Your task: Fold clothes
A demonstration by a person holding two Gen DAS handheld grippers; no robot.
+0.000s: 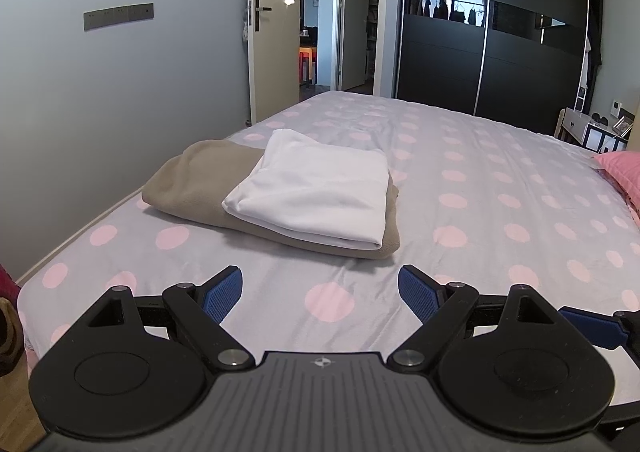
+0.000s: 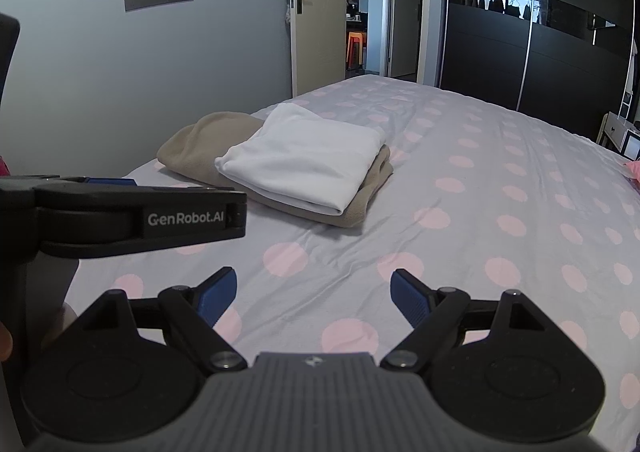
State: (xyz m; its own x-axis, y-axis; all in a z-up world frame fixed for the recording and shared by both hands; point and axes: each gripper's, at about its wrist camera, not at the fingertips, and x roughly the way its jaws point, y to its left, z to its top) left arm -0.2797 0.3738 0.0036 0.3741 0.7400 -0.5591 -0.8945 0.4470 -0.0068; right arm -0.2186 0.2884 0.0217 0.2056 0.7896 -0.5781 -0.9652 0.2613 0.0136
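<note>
Above the bed (image 1: 500, 155), left gripper (image 1: 320, 292) and right gripper (image 2: 314, 294) spread wide, holding nothing; folded clothes (image 1: 316, 191) lie ahead.

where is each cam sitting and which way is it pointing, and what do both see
Left wrist: sits on the left tongs, low over the near end of the bed, facing along it toward the door and dark wardrobe; its own open blue-padded fingers show, empty.
Right wrist: sits on the right tongs, facing the same way; its open fingers show, with the left tongs side-on at left.
Shared: the folded white cloth lying on the folded beige cloth.
</note>
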